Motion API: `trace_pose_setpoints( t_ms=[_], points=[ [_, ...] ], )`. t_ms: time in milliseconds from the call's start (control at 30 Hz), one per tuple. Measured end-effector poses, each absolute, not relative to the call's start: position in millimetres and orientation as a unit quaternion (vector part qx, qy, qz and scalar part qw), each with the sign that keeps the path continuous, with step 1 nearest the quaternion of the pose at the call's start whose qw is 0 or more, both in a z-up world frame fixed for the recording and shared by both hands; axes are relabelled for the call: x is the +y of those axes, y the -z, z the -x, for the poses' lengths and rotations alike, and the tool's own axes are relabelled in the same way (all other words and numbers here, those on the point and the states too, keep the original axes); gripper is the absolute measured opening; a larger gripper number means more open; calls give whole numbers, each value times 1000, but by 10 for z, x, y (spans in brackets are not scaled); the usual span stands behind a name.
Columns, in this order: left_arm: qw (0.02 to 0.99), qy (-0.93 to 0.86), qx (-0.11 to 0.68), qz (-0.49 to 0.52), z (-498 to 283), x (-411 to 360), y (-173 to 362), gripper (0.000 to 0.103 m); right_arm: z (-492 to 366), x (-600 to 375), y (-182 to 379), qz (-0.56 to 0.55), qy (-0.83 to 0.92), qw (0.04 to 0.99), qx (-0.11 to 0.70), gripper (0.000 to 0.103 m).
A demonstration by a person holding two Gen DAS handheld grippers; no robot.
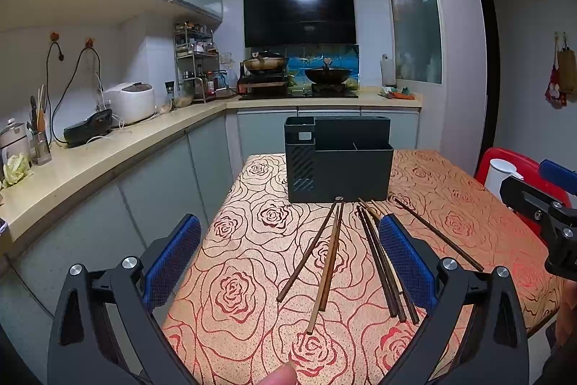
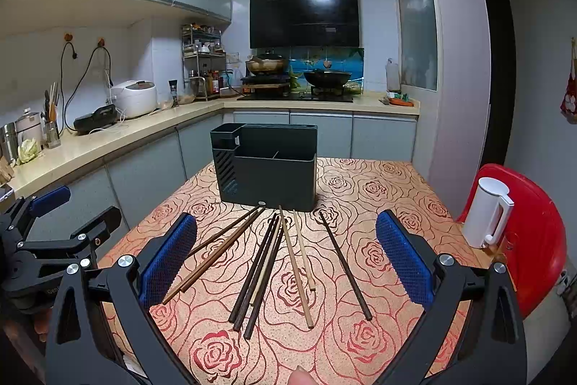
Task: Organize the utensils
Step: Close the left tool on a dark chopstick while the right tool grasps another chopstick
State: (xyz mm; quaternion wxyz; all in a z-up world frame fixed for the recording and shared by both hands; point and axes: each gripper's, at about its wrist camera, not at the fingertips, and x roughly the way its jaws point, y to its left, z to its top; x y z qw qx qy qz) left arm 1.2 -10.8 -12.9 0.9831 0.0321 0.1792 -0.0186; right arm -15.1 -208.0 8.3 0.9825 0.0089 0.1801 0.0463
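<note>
Holding both grippers above the near edge of the table point(image 2: 360, 175), we had the left gripper point(image 1: 290, 262) spread wide and empty, and the right gripper point(image 2: 286, 258) equally wide, with nothing between its blue pads point(image 2: 404, 262).

The chopsticks point(image 2: 259, 269) lay fanned on the rose-patterned tablecloth point(image 2: 216, 352), their far tips gathered just in front of the dark utensil holder point(image 2: 268, 168), which stood upright toward the table's far edge. We counted roughly 8 sticks, though overlaps made the count unsure. 2 brown ones point(image 2: 216, 251) angled toward the left edge, a dark cluster lay mid-table with sticks touching or crossing, 2 paler ones point(image 2: 299, 262) sat beside it, and 1 dark stick point(image 2: 344, 264) lay apart toward the right edge.

We judged the main risk to be the flat, thin sticks: wide pads closing on 1 could skid it across the cloth or pinch the fabric and drag the whole fan. In the cluster, a grasp would likely catch 2 or 3 at once, and a loose 1 could roll off the near edge. Held near an end, a stick might pivot and miss the holder's narrow compartment, or knock the holder. The grippers, side by side, could also collide.
</note>
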Motion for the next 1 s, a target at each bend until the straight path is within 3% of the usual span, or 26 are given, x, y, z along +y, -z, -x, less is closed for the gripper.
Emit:
trace_pose_setpoints(
  t_ms=[667,1000],
  points=[
    [975,19,223,-11,-338,301,240,96,-51,-2332,130,1,-20,979,202,96],
    [953,49,300,-19,-698,429,710,95,-164,-2607,328,11,1,975,223,96]
  ],
)
